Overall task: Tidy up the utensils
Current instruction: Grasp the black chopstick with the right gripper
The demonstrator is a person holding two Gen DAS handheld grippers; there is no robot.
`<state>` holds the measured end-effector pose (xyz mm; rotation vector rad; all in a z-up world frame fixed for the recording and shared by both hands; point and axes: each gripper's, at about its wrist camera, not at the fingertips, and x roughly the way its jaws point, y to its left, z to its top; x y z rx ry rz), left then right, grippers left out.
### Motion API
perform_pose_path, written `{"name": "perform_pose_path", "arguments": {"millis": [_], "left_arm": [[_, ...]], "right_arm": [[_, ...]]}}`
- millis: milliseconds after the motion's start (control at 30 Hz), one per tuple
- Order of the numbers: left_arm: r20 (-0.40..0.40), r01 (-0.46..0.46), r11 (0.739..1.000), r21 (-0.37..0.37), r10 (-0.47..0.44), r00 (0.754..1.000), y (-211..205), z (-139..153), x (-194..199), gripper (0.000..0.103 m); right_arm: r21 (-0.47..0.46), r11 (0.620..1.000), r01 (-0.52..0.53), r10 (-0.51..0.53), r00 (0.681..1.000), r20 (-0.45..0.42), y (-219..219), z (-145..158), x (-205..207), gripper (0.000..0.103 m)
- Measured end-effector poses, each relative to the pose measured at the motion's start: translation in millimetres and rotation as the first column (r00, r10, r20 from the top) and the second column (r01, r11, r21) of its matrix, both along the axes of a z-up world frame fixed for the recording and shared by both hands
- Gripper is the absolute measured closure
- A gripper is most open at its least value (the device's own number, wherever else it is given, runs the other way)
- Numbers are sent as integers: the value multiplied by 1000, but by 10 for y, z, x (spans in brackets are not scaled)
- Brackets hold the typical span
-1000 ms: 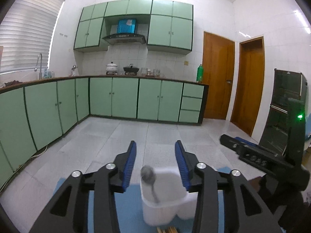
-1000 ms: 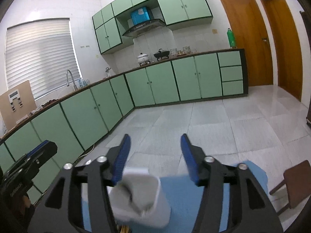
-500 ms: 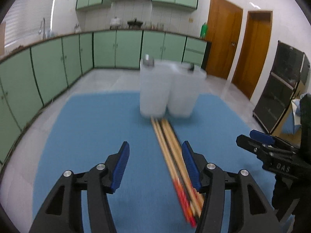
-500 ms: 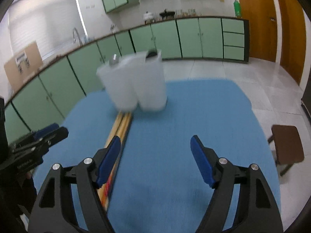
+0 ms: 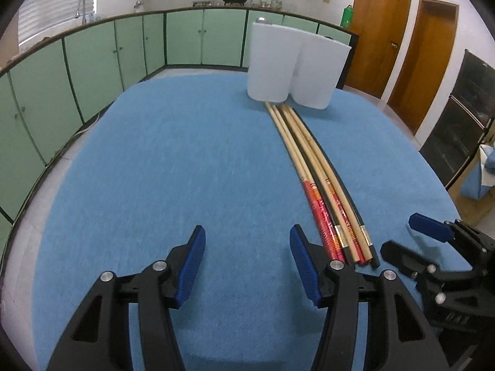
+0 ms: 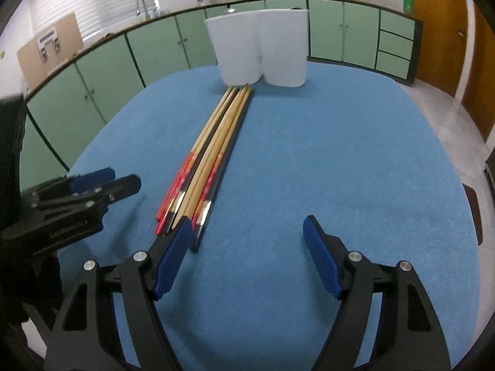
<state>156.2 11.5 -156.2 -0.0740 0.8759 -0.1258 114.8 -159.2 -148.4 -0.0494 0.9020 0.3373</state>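
Note:
A bundle of several long chopsticks (image 5: 312,160) with wooden shafts and red and black ends lies on the blue mat (image 5: 173,160), pointing at a white two-part holder (image 5: 294,65) at the far side. The chopsticks (image 6: 213,151) and holder (image 6: 263,52) also show in the right wrist view. My left gripper (image 5: 247,259) is open and empty, low over the mat, just left of the chopsticks' near ends. My right gripper (image 6: 247,250) is open and empty, just right of those ends. Each gripper shows in the other's view: right (image 5: 433,247), left (image 6: 83,188).
Green kitchen cabinets (image 5: 92,61) run along the far and left walls. Wooden doors (image 5: 402,46) stand at the right, with a dark oven unit (image 5: 464,117) beside the table. A brown stool (image 6: 473,207) is by the table's right edge.
Both grippers have tilted down and pulled back from the holder toward the near side of the mat. The holder now stands far off, and the chopsticks' near ends lie between the two grippers.

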Motion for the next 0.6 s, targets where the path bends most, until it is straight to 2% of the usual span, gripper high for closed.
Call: {"name": "perform_pose_path", "arguments": {"millis": [167, 267, 367, 467, 600], "left_arm": [[-9, 9, 1000, 2, -9, 1000, -24, -2, 13, 47], [-12, 17, 1000, 5, -17, 1000, -50, 17, 27, 47], [-14, 23, 1000, 8, -22, 1000, -62, 17, 19, 46], [-14, 23, 1000, 11, -23, 1000, -60, 11, -1, 45], [-17, 24, 1000, 17, -23, 1000, -62, 10, -10, 43]], "right_arm": [[-72, 997, -20, 19, 1000, -10, 94, -32, 5, 31], [-108, 994, 5, -6, 1000, -3, 56, -19, 31, 31], [-103, 993, 59, -60, 998, -3, -94, -1, 65, 31], [-61, 996, 68, -69, 998, -7, -225, -11, 49, 34], [-22, 999, 33, -33, 999, -9, -177, -14, -4, 46]]}}
